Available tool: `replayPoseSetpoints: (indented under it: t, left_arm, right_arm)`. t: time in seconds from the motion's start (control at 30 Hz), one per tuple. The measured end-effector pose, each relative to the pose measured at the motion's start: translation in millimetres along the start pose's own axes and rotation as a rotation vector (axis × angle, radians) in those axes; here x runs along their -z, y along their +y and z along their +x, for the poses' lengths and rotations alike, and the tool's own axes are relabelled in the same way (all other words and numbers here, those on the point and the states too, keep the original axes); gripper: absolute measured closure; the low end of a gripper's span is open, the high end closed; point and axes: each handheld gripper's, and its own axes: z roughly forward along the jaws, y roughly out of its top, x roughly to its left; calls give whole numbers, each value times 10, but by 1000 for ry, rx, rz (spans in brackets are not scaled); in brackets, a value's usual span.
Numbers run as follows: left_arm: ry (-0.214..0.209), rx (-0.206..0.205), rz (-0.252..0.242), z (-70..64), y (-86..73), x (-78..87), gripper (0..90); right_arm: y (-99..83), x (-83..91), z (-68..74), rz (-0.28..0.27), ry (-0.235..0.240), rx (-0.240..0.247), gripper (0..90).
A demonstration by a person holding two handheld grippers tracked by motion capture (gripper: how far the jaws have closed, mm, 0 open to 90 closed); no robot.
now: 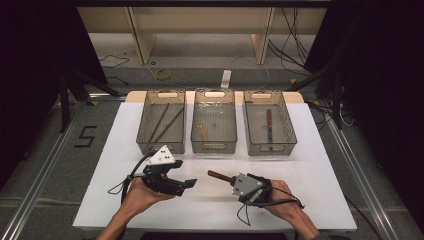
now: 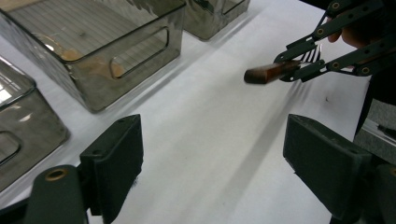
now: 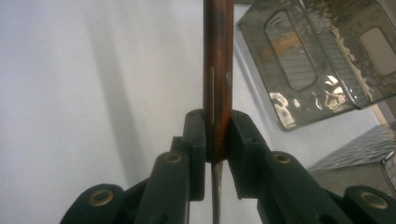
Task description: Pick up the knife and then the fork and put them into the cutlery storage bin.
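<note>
My right gripper point(image 1: 231, 180) is shut on a fork with a brown wooden handle point(image 1: 218, 175), which points up and left over the white mat. In the right gripper view the handle point(image 3: 218, 56) runs straight out from between the closed jaws of that gripper point(image 3: 218, 135). The left gripper view shows the fork handle point(image 2: 266, 73), its metal tines point(image 2: 312, 55) and the right gripper point(image 2: 303, 63) ahead. My left gripper point(image 1: 182, 173) is open and holds nothing, low over the mat left of the fork. Bare white mat lies between the wide-apart pads of the left gripper point(image 2: 215, 158).
Three clear bins stand in a row at the back of the white mat point(image 1: 310, 165). The left bin point(image 1: 161, 149) holds chopsticks point(image 1: 165, 122), the middle bin point(image 1: 214, 147) a wooden utensil point(image 1: 202, 131), the right bin point(image 1: 271, 149) a knife point(image 1: 269, 125).
</note>
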Motion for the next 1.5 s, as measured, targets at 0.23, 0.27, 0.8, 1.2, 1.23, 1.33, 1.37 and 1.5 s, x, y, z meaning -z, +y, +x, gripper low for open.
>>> replayPoseSetpoints:
  t: [0.23,0.27,0.8,1.2,1.23,1.33,1.37,1.5]
  left_arm:
    - [7,16,-26,46,-53,50,190]
    - [10,17,-27,52,-57,54,190]
    - [45,33,-61,114,-99,117,182]
    - [73,52,-85,141,-144,162,166]
    - [75,54,-87,145,-148,169,165]
    - [85,51,-100,153,-152,194,164]
    - [87,52,-102,159,-153,201,163]
    - [88,61,-102,177,-167,211,157]
  right_arm:
    - [-59,28,-181,-5,-3,-101,786]
    - [-70,25,-206,-5,-2,-112,786]
    - [-165,50,-485,-1,4,-283,785]
    - [-238,53,-762,-16,10,-411,785]
    - [-241,51,-790,-15,11,-424,785]
    - [-250,36,-888,-15,11,-457,785]
    - [-253,28,-923,-20,12,-476,785]
    - [-273,-3,-1052,-25,8,-510,785]
